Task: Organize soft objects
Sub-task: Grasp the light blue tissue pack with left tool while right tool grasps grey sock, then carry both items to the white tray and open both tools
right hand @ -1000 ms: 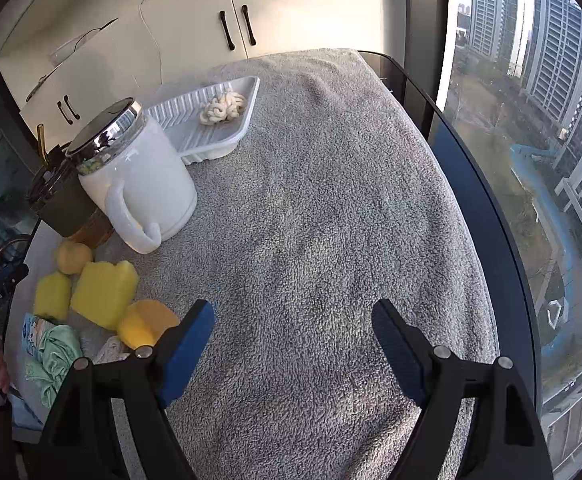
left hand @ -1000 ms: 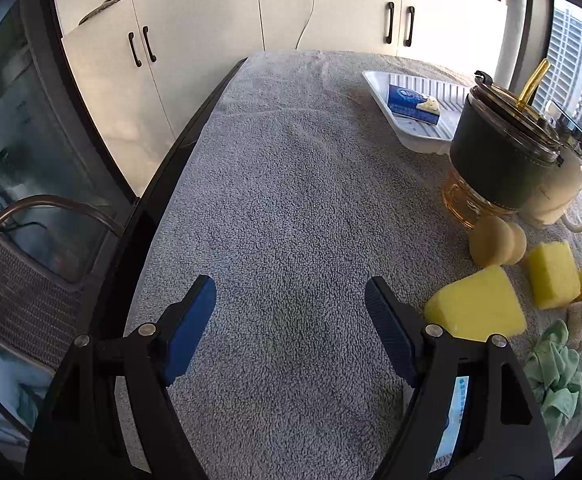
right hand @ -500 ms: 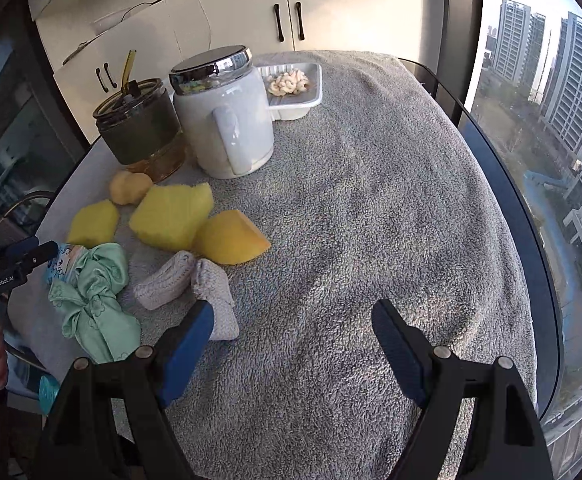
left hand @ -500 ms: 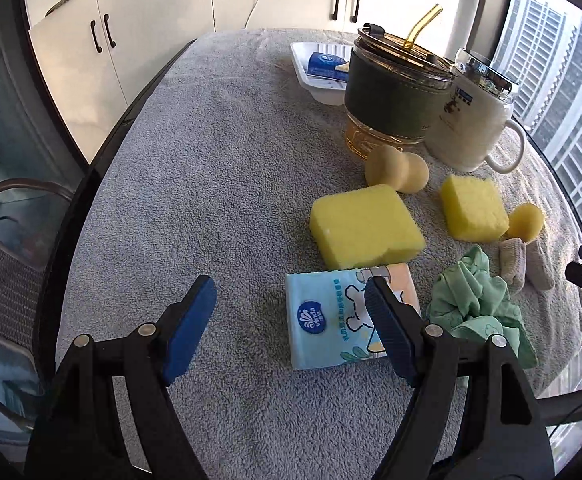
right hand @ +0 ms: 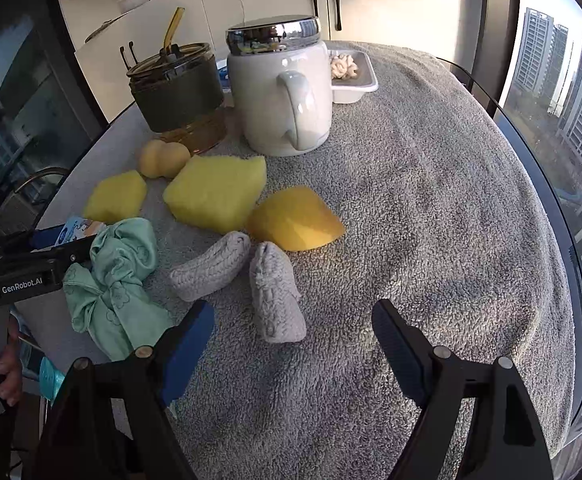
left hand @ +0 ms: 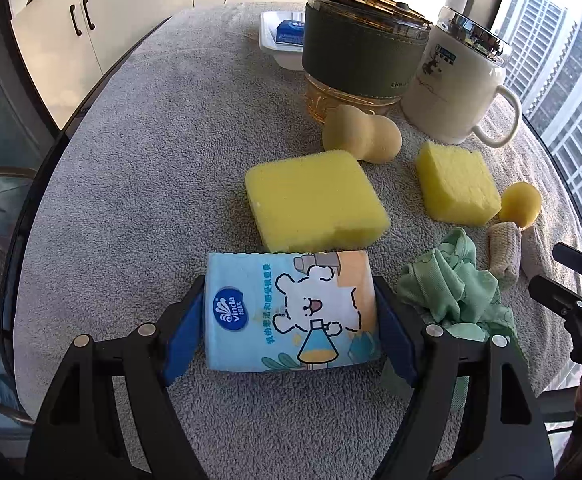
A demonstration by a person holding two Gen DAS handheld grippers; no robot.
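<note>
Found the desk (left hand: 151, 160) draped in grey towelling, with a dark tumbler (left hand: 355, 52) and a white mug (left hand: 451, 88) standing at the back, in front of a white tray (right hand: 355, 84). Noted the soft things gathered in front of them, the big yellow sponge (left hand: 315, 200) at their middle.

Saw the tissue pack (left hand: 291, 312) lying flat just in front of that sponge, squarely under the left tool (left hand: 289, 286). Read its long axis as running straight across from one pad to the other. Found the jaws apart, one blue pad at each short end, at or just beside the wrapper. Made out no dent in the pack, so judged it not yet clamped. Judged that only closing remained there, with no turn of the wrist needed.

Spotted the green cloth (left hand: 451, 284) bunched just beside the pack, towards the right hand.

Found the right tool (right hand: 293, 310) apart as well, and empty. Saw the nearer grey sock (right hand: 275, 296) just ahead of its gap, lying roughly along the pointing line, and a second sock (right hand: 211, 264) angled beside it. Judged the right hand plainly nearer to both.
</note>
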